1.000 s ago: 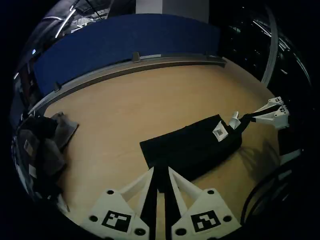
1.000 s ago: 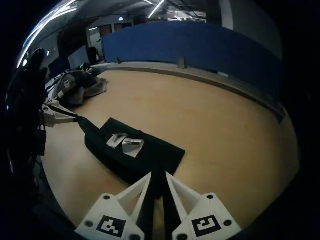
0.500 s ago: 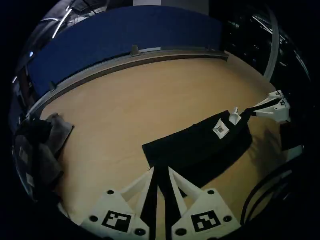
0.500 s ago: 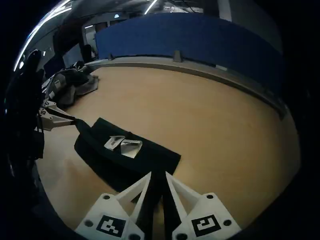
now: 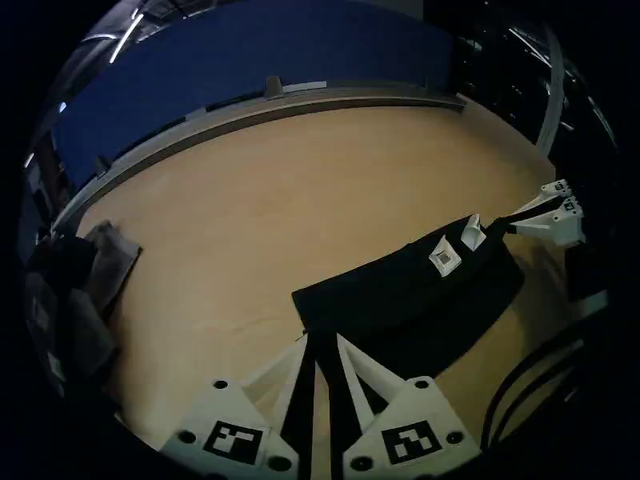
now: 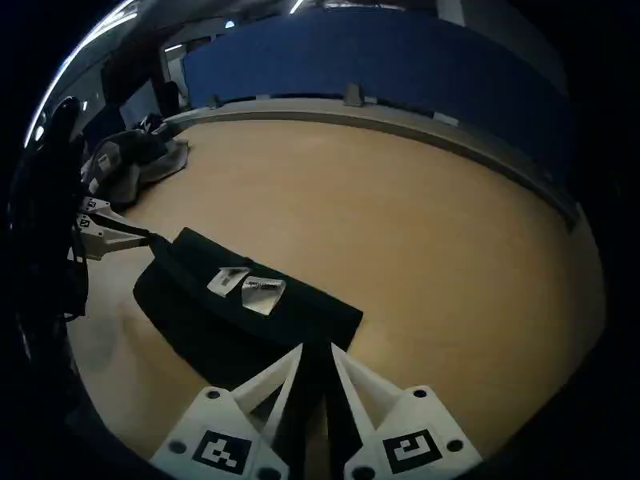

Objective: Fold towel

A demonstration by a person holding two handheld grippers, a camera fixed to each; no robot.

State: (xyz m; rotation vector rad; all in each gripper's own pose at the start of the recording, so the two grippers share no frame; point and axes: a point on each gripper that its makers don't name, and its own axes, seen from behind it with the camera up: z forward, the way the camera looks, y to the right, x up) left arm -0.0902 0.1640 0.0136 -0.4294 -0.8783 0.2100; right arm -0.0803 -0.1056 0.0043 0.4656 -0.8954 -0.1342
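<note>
A black towel (image 5: 400, 296) with white labels (image 5: 442, 258) hangs stretched between my two grippers over the wooden table (image 5: 264, 200). My left gripper (image 5: 321, 340) is shut on the towel's near corner. At the far right, my right gripper (image 5: 512, 225) pinches the other end. In the right gripper view, the right gripper (image 6: 317, 348) is shut on the towel (image 6: 240, 312), whose labels (image 6: 262, 292) lie on its upper layer. The left gripper (image 6: 144, 236) holds the far left corner. A lower layer sags below the taut top edge.
A pile of grey cloths (image 5: 88, 280) lies at the table's left end and is also seen in the right gripper view (image 6: 136, 160). A blue partition (image 5: 240, 64) with a grey rail (image 5: 272, 120) runs along the far edge. Bare wood (image 6: 400, 208) lies beyond the towel.
Both grippers have pulled the towel toward the near side and apart, so it looks wider. Its lower layer now spreads out below the top edge.
</note>
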